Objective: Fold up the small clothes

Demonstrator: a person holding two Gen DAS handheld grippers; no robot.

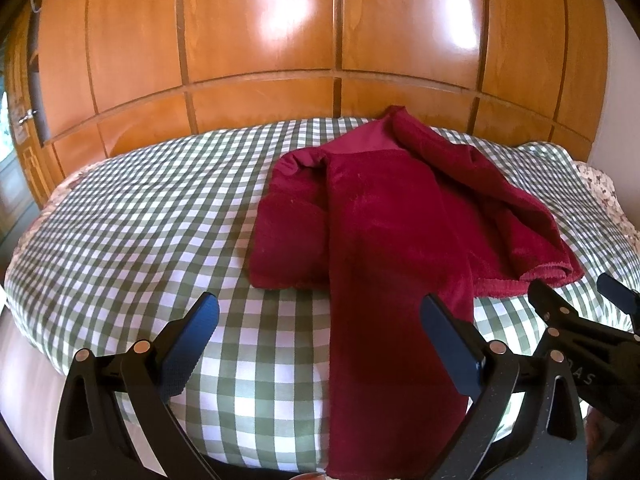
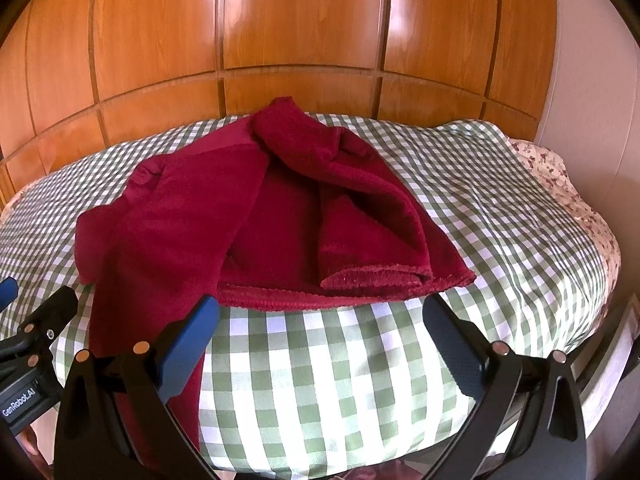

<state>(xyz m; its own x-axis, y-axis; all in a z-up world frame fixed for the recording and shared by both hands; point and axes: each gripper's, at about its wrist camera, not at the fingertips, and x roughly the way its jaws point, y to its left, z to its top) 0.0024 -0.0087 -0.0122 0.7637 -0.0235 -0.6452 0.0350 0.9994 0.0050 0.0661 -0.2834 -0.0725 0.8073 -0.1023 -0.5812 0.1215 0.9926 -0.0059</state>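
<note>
Your red fleece garment [image 1: 384,216] lies on the checked bedspread [image 1: 140,216], filling the centre and right of the left wrist view and the centre-left of the right wrist view [image 2: 240,216]. One long strip of it runs from the middle of the bed straight down to the bottom edge of both frames, so its long axis points toward you.

Your left gripper [image 1: 320,328] is spread wide and holds nothing. That strip passes just inside its right finger [image 1: 448,344], in the lower centre-right of the frame. Your right gripper [image 2: 320,328] is also wide apart and empty. The hemmed edge of the folded-over part [image 2: 344,284] lies just above the gap between its fingers, and the strip runs behind its left finger [image 2: 188,344] in the lower left. By my reading, the left gripper is nearer the strip and the right is nearer the hem.

The strip's near end is cut off by the bottom of both frames. Whether either finger touches cloth cannot be told. The bunched folds at upper right in the left view hide how the layers are stacked.
</note>
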